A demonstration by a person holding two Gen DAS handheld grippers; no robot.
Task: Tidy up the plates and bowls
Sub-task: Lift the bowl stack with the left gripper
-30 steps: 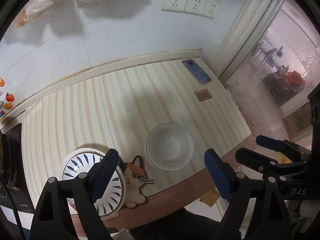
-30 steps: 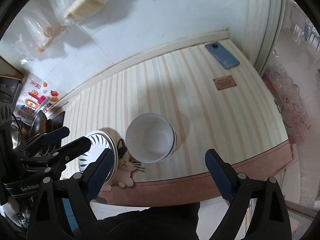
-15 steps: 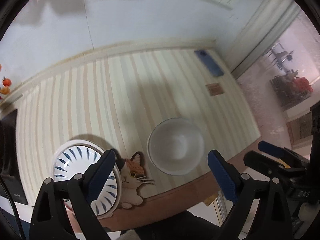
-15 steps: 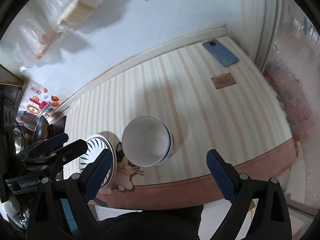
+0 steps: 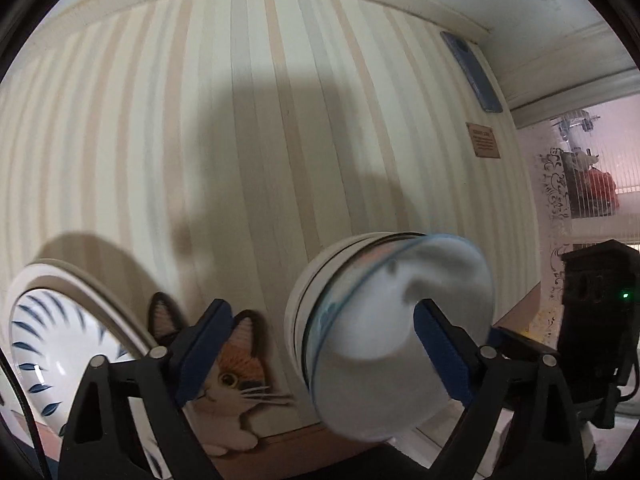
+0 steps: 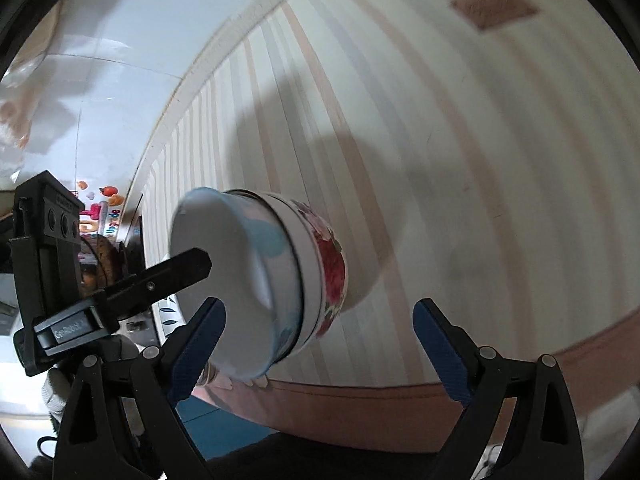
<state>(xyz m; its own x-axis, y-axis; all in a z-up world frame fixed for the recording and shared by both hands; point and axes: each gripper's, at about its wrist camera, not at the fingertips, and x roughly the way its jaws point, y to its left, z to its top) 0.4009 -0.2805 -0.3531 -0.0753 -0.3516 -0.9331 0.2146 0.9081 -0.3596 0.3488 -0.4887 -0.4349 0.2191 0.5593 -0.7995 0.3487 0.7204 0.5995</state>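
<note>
A stack of nested bowls stands near the striped table's front edge: a white bowl with a blue rim on top, a flowered bowl lowest. My left gripper hangs over it, its jaws closing. One finger is inside the top bowl and the other is outside over a cat-shaped mat. The bowl's wall lies between the pads, which do not press on it. My right gripper is open low beside the stack's right side. A white plate with blue leaf marks sits left of the mat.
A blue phone and a small brown card lie at the table's far right. The striped cloth runs back to a white wall. The brown front edge of the table is just below the bowls.
Both grippers have dropped steeply toward the bowl stack, which now looms large. The left gripper's right finger has gone inside the top bowl. Bowls and plate have kept their places.
</note>
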